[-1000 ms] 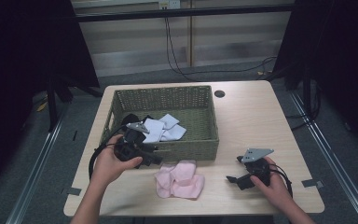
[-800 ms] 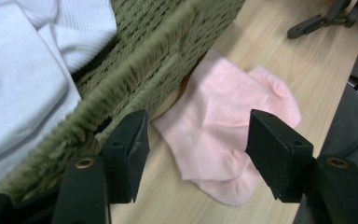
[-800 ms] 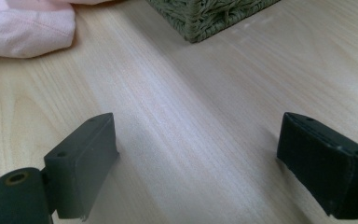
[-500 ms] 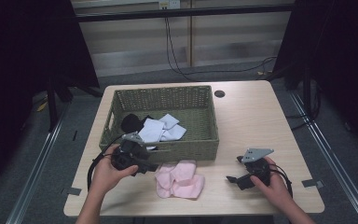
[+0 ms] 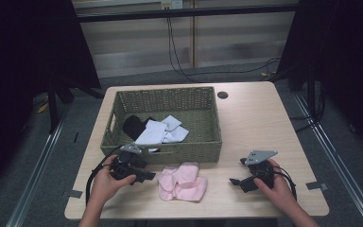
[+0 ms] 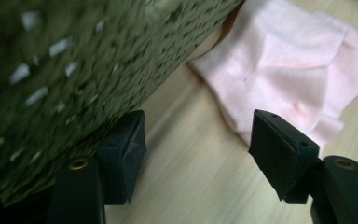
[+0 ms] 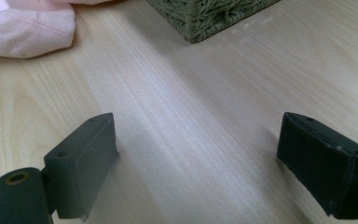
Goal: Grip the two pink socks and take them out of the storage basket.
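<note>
The pink sock bundle lies on the wooden table, just in front of the woven basket and between the two grippers. In the left gripper view the pink sock bundle sits just ahead of the jaws and toward the right-hand one, its near edge close to that jaw's tip but not touching it; bare tabletop lies in the gap between the jaws.

The left gripper rests low at the basket's front left corner, held in the person's left hand, and points toward the socks. Its jaws stand apart with nothing between them, having just been opening a little wider. In its own view the left-hand jaw is right up against the basket wall.

The right gripper sits on the table on the other side of the socks, well apart from them, in the right hand. Its jaws are spread wide over bare wood, with the sock bundle and a basket corner farther off.

Inside the basket lie a black sock and white socks.
</note>
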Motion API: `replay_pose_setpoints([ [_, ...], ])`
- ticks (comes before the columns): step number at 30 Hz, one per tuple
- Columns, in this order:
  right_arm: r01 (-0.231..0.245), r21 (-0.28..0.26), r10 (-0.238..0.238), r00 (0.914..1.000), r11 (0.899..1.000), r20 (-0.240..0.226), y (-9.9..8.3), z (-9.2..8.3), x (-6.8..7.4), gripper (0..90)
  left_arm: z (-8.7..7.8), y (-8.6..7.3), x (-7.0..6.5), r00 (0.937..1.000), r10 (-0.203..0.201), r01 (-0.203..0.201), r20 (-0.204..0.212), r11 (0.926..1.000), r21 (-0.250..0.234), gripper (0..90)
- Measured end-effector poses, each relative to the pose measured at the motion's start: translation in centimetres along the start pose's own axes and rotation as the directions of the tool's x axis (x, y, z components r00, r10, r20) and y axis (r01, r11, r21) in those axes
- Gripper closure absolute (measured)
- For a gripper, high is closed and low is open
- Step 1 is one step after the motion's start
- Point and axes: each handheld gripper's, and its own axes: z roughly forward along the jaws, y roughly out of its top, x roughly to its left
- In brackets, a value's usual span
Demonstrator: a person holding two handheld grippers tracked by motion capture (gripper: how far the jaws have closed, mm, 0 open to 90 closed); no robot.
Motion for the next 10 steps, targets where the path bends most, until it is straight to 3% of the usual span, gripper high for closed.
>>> replay_pose_setpoints([
  [6, 0.001, 0.000, -0.001, 1.0000, 1.000, 0.000, 0.01, 0.00, 0.00, 11.1, 0.03, -0.31, -0.03, 0.9996, 0.027, -0.027, -0.007, 0.9996, 0.004, 33.5],
  [10, 0.002, -0.001, -0.002, 1.0000, 1.000, 0.000, 0.00, 0.00, -0.01, 11.1, 0.09, 0.17, -0.72, 0.9989, 0.046, -0.046, 0.010, 0.9989, -0.006, 33.8],
])
